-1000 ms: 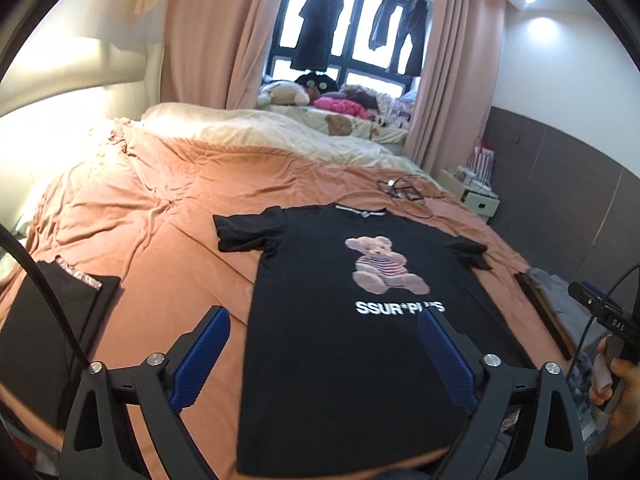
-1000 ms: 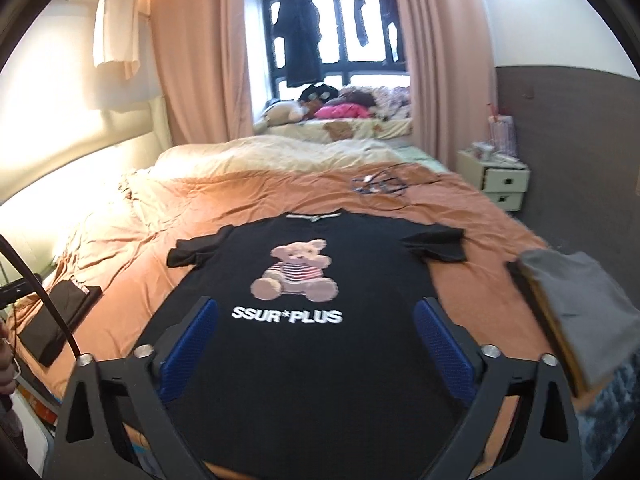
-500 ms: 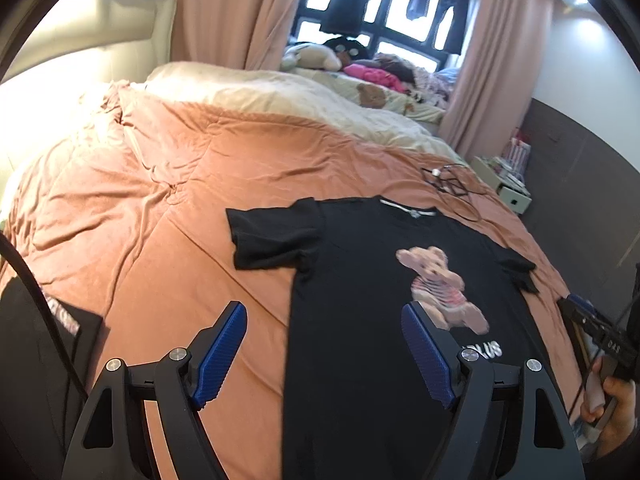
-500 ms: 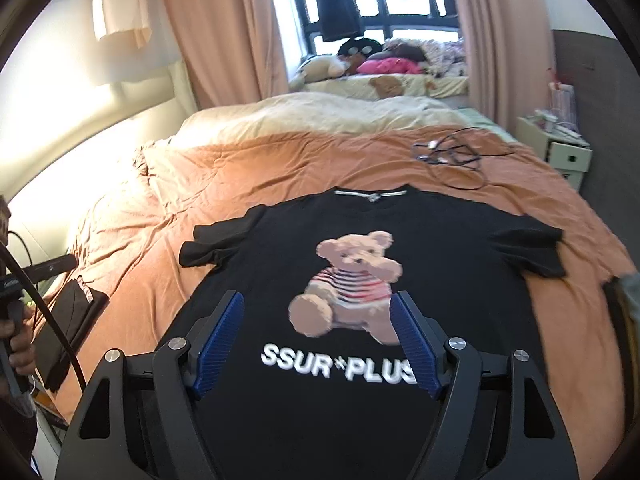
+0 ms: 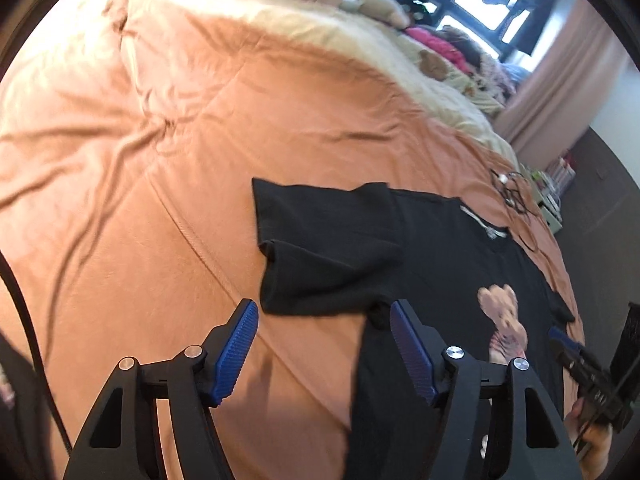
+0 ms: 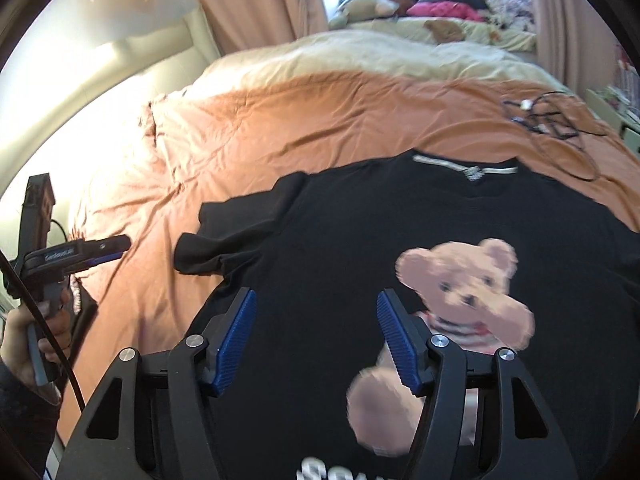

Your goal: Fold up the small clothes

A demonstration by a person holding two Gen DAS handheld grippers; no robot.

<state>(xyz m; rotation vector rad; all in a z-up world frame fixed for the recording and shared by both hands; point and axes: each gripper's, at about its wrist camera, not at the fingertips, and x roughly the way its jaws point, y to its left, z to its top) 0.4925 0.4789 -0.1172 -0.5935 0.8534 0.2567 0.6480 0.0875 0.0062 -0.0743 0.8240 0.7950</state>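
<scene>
A black T-shirt (image 6: 360, 240) with a teddy-bear print (image 6: 456, 280) lies flat, front up, on the orange bedcover. It also shows in the left wrist view (image 5: 440, 256). My left gripper (image 5: 324, 312) is open and empty, just short of the shirt's left sleeve (image 5: 320, 256) and armpit. My right gripper (image 6: 316, 300) is open and empty above the shirt's chest, left of the bear. The left gripper shows at the left edge of the right wrist view (image 6: 96, 252); the right one shows at the right edge of the left wrist view (image 5: 564, 344).
The orange bedcover (image 5: 140, 200) spreads wide to the left. A tangle of black cables (image 6: 552, 124) lies past the collar at the right. A cream blanket (image 6: 360, 56) and soft toys lie at the far end, under the window.
Both grippers have moved forward and down toward the shirt. The left one swung left to the sleeve; the right one came over the chest. Both jaws have narrowed a little but stay open.
</scene>
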